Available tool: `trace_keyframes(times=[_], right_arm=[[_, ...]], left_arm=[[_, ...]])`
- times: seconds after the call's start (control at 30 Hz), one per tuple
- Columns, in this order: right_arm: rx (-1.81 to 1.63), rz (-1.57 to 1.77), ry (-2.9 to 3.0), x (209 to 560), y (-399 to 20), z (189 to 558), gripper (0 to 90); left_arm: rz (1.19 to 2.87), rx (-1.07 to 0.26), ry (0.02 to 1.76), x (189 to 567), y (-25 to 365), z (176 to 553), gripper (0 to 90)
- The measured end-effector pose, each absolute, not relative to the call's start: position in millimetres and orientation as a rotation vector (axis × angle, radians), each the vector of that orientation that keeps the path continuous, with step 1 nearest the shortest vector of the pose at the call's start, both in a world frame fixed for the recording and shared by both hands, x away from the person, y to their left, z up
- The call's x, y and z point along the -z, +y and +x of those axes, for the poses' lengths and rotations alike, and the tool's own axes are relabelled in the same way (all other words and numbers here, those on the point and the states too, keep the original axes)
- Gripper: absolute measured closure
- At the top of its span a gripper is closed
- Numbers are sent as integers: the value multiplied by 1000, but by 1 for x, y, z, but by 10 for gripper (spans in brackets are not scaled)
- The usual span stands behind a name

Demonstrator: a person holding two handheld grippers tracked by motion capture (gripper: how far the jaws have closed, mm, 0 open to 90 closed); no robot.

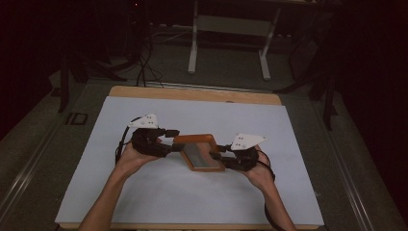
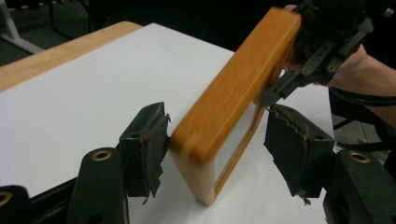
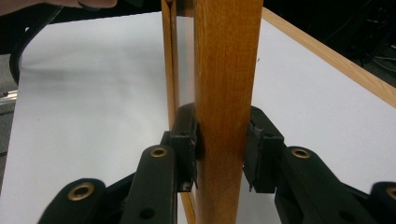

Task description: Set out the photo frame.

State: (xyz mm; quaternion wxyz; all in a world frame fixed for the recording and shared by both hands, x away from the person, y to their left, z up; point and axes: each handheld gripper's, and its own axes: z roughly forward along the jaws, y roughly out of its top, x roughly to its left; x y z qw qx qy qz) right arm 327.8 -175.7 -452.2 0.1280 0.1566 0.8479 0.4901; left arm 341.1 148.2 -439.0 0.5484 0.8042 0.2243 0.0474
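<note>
Dark room, white desk [image 1: 144, 192] | wooden frame [image 1: 199, 151] mid-desk, nearer front edge, tilted up | right gripper [image 3: 222, 149] pinching frame's edge | left gripper [image 2: 215, 140] spread around opposite end, one pad touching | lift begun, left grip pending

Lab: dark room, cables [image 1: 144, 62] on floor, white-legged bench [image 1: 231, 29], white-topped table [image 1: 144, 192].

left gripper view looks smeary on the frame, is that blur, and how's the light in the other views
Left gripper view: yes, the wooden frame is motion-smeared at its near corner, while the jaws look sharp. High view: the room is dark, the white mat lit dimly but evenly. Right gripper view: the frame edge is sharp, wood grain visible.
</note>
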Motion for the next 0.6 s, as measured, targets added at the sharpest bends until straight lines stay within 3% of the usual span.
trace_keyframes(times=[0.6], right_arm=[[-1438, 510, 2465, 462, -193, 328, 680]], left_arm=[[2006, -129, 560, 477, 108, 341, 425]])
